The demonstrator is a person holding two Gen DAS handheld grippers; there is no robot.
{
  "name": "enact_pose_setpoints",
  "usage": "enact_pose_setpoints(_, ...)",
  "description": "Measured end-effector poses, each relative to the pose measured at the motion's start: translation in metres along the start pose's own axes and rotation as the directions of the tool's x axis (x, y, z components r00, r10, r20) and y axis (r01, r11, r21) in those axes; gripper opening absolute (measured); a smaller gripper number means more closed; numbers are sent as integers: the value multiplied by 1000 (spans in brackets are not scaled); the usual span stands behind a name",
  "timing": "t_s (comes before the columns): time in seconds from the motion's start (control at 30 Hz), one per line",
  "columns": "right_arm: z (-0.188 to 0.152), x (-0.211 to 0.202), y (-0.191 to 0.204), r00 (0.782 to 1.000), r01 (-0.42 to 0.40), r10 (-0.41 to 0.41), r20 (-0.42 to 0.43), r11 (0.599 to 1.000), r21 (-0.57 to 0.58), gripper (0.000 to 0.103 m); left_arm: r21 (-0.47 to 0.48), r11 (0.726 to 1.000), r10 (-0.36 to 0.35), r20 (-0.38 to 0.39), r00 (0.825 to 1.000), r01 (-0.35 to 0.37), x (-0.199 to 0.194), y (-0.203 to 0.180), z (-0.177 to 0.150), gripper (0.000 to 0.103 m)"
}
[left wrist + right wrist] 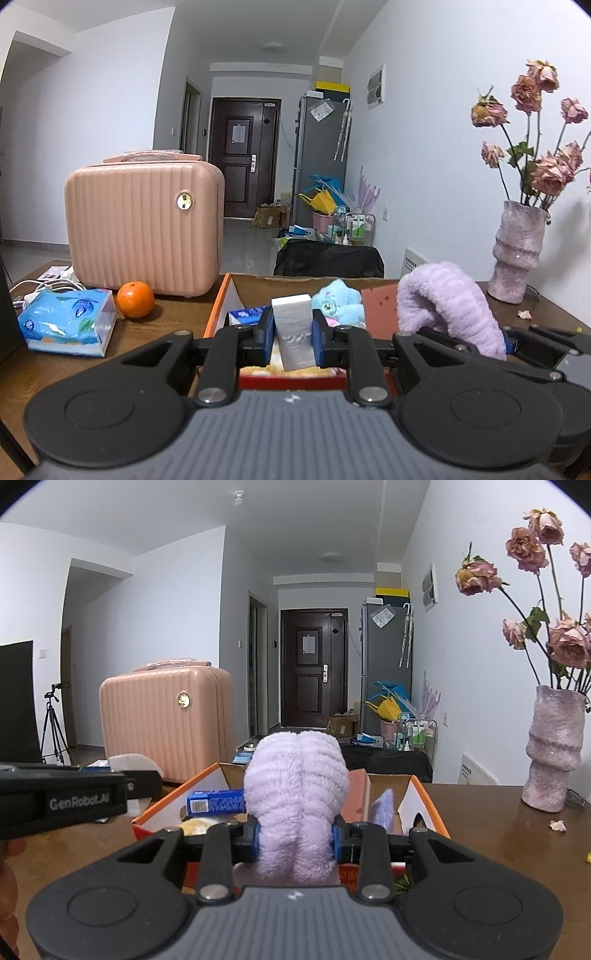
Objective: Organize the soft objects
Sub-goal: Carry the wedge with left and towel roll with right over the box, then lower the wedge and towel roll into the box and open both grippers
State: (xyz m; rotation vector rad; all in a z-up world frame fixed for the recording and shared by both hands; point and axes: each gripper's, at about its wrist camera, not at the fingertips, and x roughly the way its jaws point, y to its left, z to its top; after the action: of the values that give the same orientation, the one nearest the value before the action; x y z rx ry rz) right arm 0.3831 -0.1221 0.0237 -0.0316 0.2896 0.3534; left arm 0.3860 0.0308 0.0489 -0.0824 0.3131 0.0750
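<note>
Item 1, left gripper (293, 334): clenched on a white foam block (293, 328), which is pinched upright between the blue pads (266, 332) and held above the near end of the cardboard box (218, 306). Item 2, right gripper (295, 836): clamped on a lilac fluffy towel (295, 797), whose bunched body bulges up ahead of the jaws and hides much of the box interior; in the left wrist view the same towel is seen at the right, draped over the other gripper's fingers. Item 3, cardboard box, orange-edged with white inner walls, set on the brown table (166, 314). Contents recorded: a light blue plush toy (338, 301) toward the far side, a blue packet (216, 803) lying along the left side, a reddish-pink slab (378, 308) standing on edge toward the right, a lilac cloth corner (384, 808) beside that slab, and something yellow below the packet that cannot be identified. Item 4, table surroundings: a blue tissue pack (68, 323) at the left, an orange (135, 299) just beside it, and a pink ribbed case (144, 229) standing behind both; white cables (40, 286) are seen left of the case. Item 5, pink textured vase (517, 251) holding dried roses (532, 88), placed at the far right of the table near the wall, well apart from the box.
</note>
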Motion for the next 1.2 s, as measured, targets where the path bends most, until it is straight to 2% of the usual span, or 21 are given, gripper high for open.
enact_pose_setpoints(0.83,19,101,-4,1000,-6,6,-8,1000,-25,32,-15,1000,7,-16,1000,-7,102,10,27,21)
enact_pose_setpoints(1.2,19,130,-3,1000,5,-7,-29,999,-36,32,-15,1000,9,-29,1000,-9,137,17,35,21)
